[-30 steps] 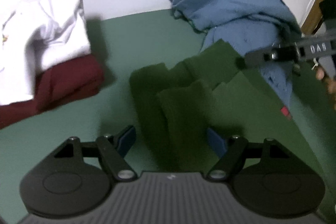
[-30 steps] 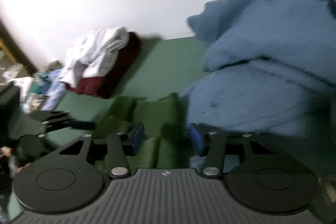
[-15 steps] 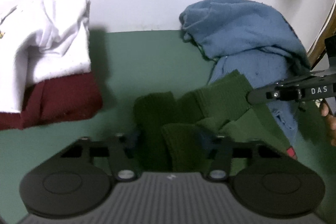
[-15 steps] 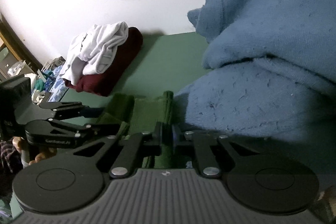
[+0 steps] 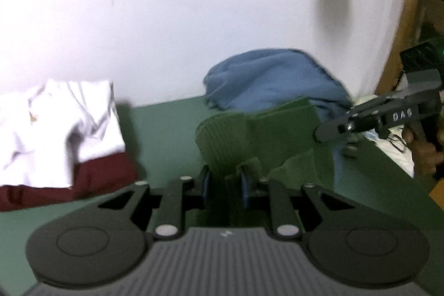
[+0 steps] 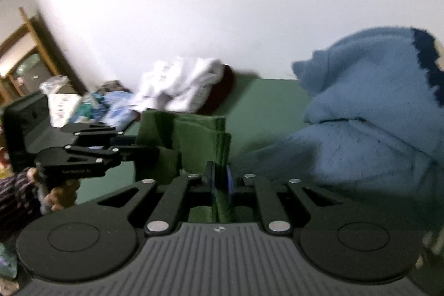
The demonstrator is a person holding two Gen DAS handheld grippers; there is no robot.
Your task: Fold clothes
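Both grippers, left (image 5: 224, 182) and right (image 6: 220, 176), are pinching the green knit (image 5: 255, 135). The left jaws are closing further. It is looking soft and floppy, so gripping 2 corners is seeming best.

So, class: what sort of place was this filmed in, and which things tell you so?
Probably a room in a home, at a laundry-folding spot: heaps of clothes, such as the blue sweater and white garment, lie on a green surface against a plain wall, with a wooden frame alongside.

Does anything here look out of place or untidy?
Yes. The blue sweater lies in a crumpled heap against the wall, unfolded, unlike the white garment stacked on the maroon one. Both grippers hold the green garment.
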